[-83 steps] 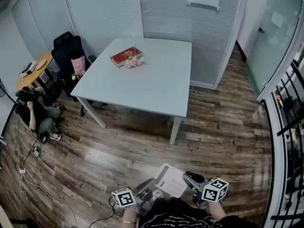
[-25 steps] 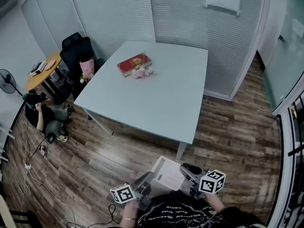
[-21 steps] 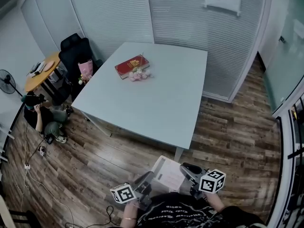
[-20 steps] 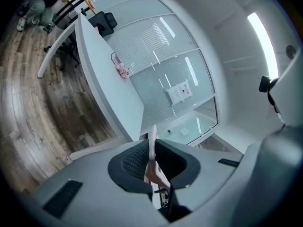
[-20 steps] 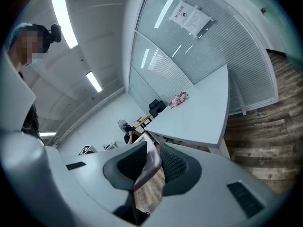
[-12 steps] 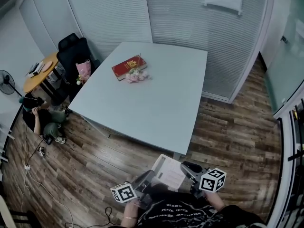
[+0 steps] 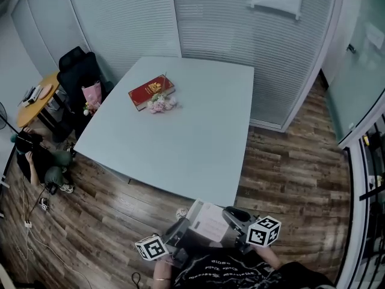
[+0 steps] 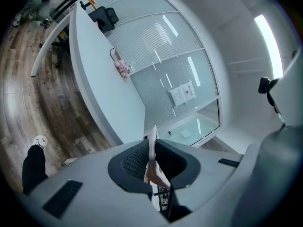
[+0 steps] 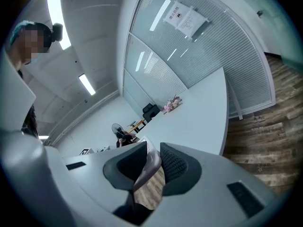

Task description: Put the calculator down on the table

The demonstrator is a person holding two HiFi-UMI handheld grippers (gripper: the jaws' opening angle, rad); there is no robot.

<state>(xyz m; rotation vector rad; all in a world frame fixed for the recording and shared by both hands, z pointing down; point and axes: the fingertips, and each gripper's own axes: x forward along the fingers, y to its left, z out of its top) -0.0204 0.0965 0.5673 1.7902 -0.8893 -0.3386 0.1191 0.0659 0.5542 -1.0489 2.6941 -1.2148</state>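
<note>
We held the calculator (image 7: 207, 221) at bottom centre, left gripper (image 7: 179, 233) and right gripper (image 7: 233, 217) each clamped on one edge; the table (image 7: 180, 137) lay just above it in frame.

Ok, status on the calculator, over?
Left gripper and right gripper both shut on calculator. Held up by table near edge, not down yet. Red book and flowers far side, not in the way.

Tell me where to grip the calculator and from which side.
By its opposite edges, one gripper from each side, as the left gripper and right gripper pinch it: the calculator is a broad flat slab, probably too wide for one jaw span.
</note>
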